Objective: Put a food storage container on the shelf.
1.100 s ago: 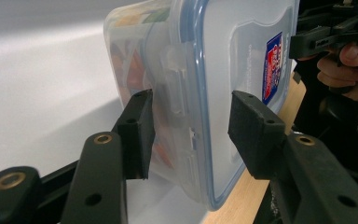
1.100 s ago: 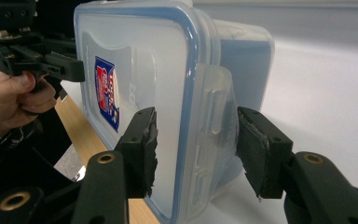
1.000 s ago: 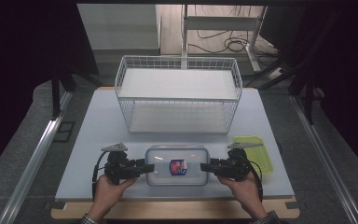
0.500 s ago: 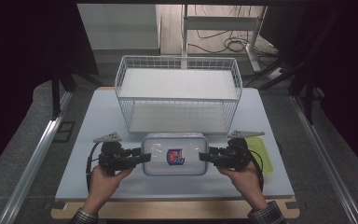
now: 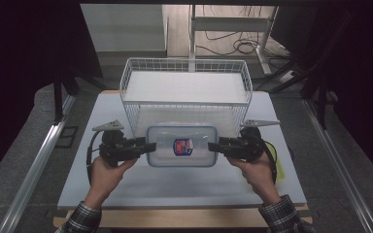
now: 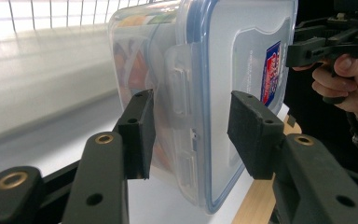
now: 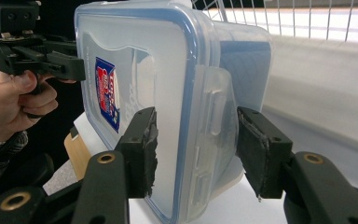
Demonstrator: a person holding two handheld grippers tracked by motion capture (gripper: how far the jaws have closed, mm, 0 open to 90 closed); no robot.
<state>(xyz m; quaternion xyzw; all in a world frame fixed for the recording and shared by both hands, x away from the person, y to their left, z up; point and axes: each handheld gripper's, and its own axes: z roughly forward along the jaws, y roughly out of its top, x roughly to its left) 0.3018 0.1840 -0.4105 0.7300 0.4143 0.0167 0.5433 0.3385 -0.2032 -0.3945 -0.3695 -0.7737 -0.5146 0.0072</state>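
Note:
A clear plastic container [image 5: 182, 145] with a blue-rimmed lid and a red and blue label hangs level above the table, just in front of the wire basket. My left gripper [image 5: 150, 147] is shut on its left short end and my right gripper [image 5: 212, 146] on its right short end. In the left gripper view the jaws [image 6: 191, 135] clamp the container [image 6: 242, 60] across lid and base at the side latch. The right gripper view shows the same hold [image 7: 196, 144] on the container [image 7: 135, 60], with the other hand's gripper [image 7: 32, 56] at the far end.
A white wire basket [image 5: 184, 62] stands at the back middle of the white table [image 5: 175, 187], its front wall close behind the container. A yellow-green flat thing [image 5: 278, 167] lies at the right, under my right hand. Dark floor surrounds the table.
Both grippers have risen together with the container, which has left the table and now hangs higher, nearer the basket's front wall.

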